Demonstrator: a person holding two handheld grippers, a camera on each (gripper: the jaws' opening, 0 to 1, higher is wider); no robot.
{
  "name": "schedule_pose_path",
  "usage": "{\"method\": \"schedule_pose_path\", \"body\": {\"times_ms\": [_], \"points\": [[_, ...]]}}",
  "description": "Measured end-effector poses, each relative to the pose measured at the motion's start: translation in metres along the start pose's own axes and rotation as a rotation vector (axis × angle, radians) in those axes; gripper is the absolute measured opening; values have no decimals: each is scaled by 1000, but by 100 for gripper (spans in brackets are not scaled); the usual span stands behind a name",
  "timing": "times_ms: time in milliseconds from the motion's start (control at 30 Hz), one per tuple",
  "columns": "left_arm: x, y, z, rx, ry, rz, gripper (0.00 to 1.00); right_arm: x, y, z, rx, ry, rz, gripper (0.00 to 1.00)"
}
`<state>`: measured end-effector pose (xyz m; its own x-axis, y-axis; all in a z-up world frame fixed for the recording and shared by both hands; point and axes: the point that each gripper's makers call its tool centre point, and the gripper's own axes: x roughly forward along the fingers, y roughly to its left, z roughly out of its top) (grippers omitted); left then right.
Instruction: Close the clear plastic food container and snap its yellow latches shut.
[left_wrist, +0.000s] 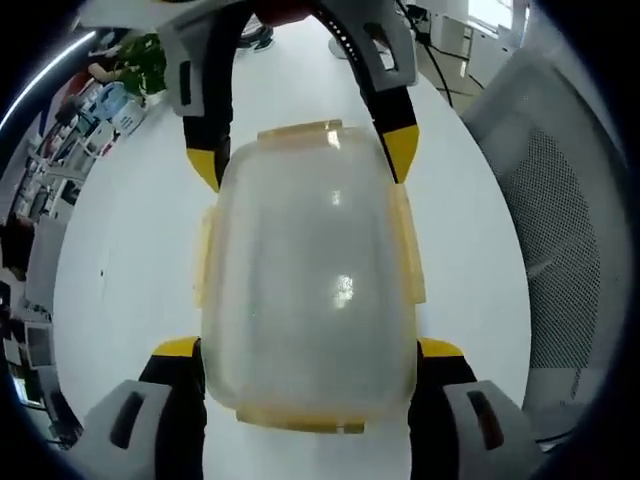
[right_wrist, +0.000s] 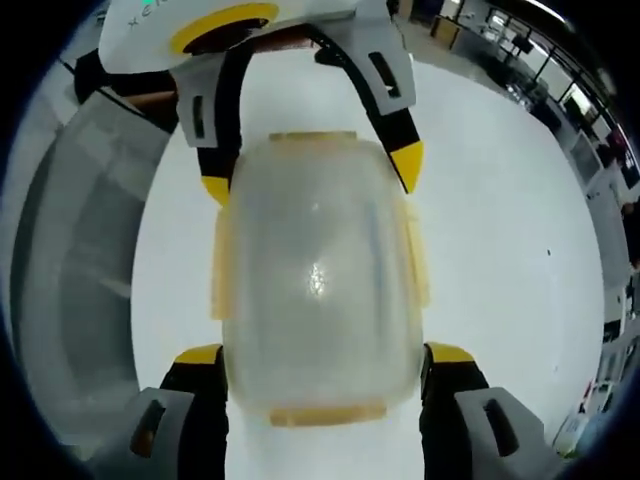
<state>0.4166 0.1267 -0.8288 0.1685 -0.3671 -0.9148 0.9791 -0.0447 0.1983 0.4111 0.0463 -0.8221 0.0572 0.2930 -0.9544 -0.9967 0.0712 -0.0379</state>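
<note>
Although the container (left_wrist: 310, 280) on the white table (left_wrist: 130, 250) has its lid on, both grippers, left (left_wrist: 310, 350) and right (right_wrist: 325, 355), straddle its ends with jaws apart, and whether its yellow latches (left_wrist: 408, 250) are snapped is unclear.

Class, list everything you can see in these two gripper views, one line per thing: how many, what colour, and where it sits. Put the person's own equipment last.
Clear plastic food container: one, frosted clear, lid on, on the table between both claws.
Yellow latches: four, pale yellow, one on each edge of the lid.
White table: one, white, under the container.
Grey mesh chair: one, grey, beside the table.
Cluttered shelves: mixed colours, far background of the left gripper view.
Left claw: one, grey with yellow tips, straddling one end of the container.
Right claw: one, same colours, straddling the opposite end.
</note>
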Motion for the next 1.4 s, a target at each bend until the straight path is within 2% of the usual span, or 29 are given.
{"method": "schedule_pose_path", "body": {"times_ms": [500, 967, 1400], "points": [[-17, -10, -36, -20, -6, 9, 86, 11, 9, 39, -14, -6, 8, 79], [-20, -11, -43, -28, -11, 12, 86, 15, 10, 46, -17, -10, 13, 80], [-19, 3, -50, -11, 2, 9, 86, 18, -2, 53, -9, -28, 19, 81]]}}
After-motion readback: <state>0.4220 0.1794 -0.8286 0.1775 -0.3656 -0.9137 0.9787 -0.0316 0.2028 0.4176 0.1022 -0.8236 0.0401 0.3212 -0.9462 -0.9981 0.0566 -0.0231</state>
